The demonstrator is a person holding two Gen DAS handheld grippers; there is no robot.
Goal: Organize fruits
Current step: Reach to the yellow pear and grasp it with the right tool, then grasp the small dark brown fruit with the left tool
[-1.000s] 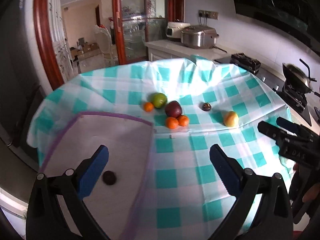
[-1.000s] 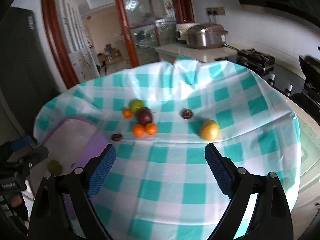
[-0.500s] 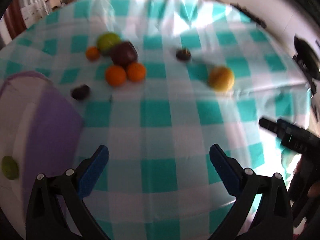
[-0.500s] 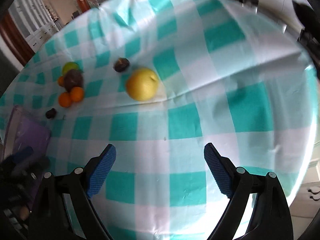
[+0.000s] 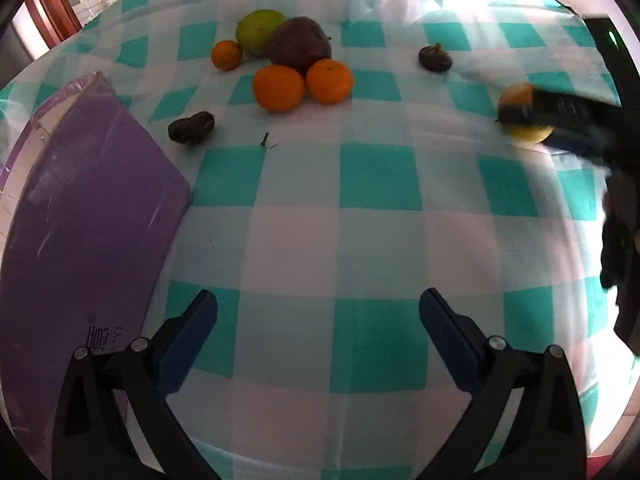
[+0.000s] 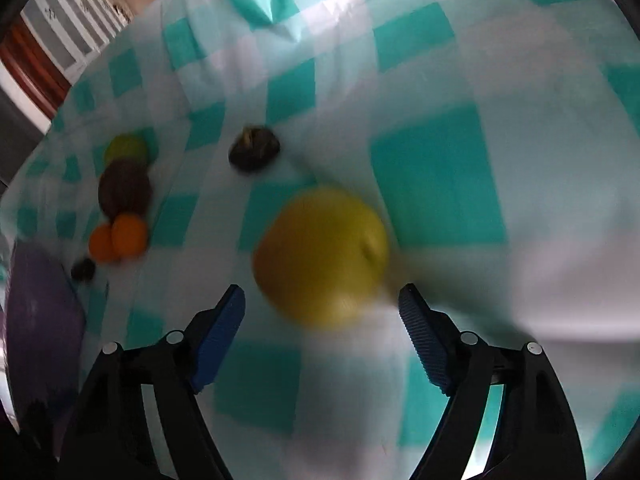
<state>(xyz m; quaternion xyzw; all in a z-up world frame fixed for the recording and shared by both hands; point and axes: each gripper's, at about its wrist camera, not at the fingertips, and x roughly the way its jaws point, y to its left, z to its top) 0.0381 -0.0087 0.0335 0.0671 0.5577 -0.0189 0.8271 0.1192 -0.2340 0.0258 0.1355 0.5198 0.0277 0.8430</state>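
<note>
Yellow fruit: lying frame centre, just ahead of the spread right claw; left claw hovering spread, gripping nothing.

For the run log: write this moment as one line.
phase: approach | right gripper: open, fingers either side of yellow fruit, not closed | left gripper: open, over tablecloth | purple bin: left | view: blurred

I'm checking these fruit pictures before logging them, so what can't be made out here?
- Yellow fruit: motion-blurred in the right wrist view; in the left wrist view the right hand-held gripper covers much of it.
- Purple bin: inside hidden by its wall, cut off at the left edge.
- Small dark fruit: too small to identify.
</note>
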